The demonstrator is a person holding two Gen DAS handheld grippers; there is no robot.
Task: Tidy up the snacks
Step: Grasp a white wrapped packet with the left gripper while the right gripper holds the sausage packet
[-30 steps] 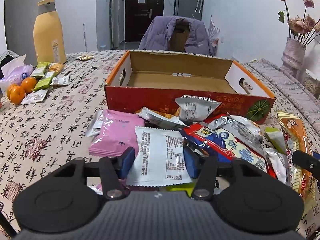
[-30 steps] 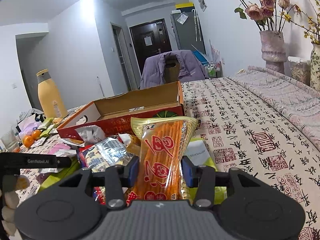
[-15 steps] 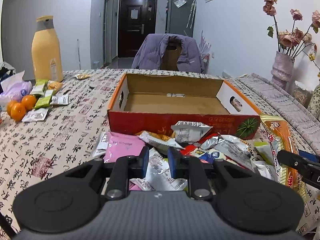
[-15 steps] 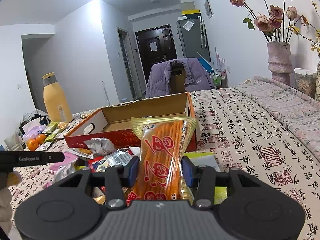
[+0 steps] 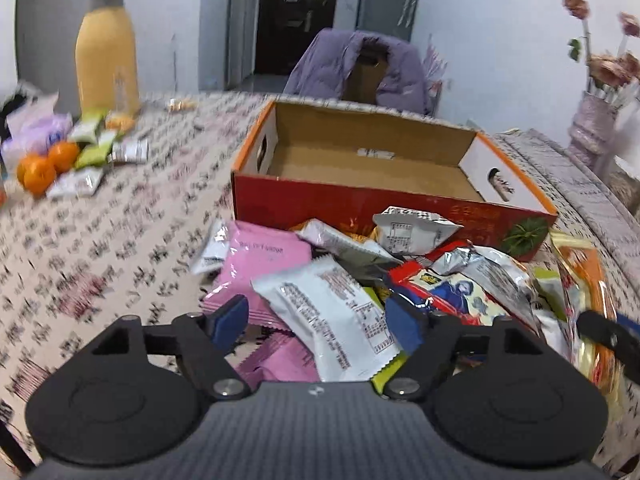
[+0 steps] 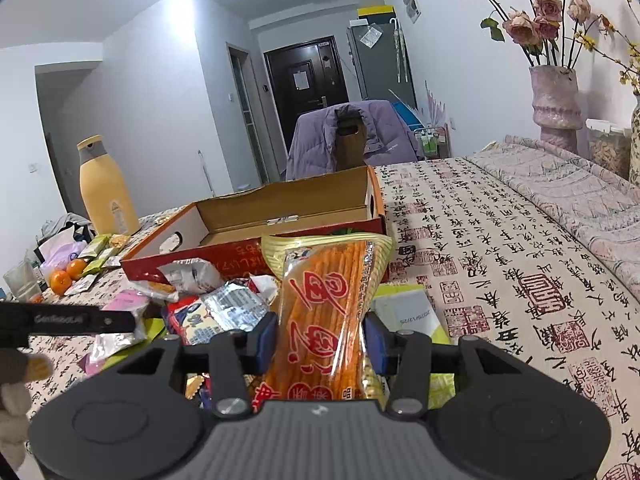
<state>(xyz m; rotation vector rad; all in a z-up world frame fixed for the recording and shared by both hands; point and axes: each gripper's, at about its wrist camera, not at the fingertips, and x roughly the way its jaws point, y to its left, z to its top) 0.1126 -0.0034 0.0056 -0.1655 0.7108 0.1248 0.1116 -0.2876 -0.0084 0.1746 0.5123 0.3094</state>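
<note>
An open cardboard box point(image 5: 384, 200) with red walls stands empty on the patterned tablecloth. A heap of snack packets lies in front of it. My left gripper point(image 5: 316, 320) hovers over the near side of the heap, and its jaws are opening. A white packet point(image 5: 320, 300) lies slanted between them, with neither pad pressing on it. A pink packet point(image 5: 264, 256) rests to the left of it. My right gripper point(image 6: 324, 336) is shut on a long orange bag of snack sticks point(image 6: 324, 300), held upright just short of the box point(image 6: 240, 252).
A tall yellow bottle point(image 5: 108, 48), oranges point(image 5: 44, 164) and small packets sit at the far left. A chair with a purple jacket point(image 5: 360, 68) stands behind the table. A vase of dried roses point(image 6: 556, 100) is at the right edge, and a glass point(image 6: 22, 284) at the left.
My left gripper's jaws closed almost fully, then spread wide. The white packet now lies slanted between them. The right gripper kept its hold on the orange bag.
</note>
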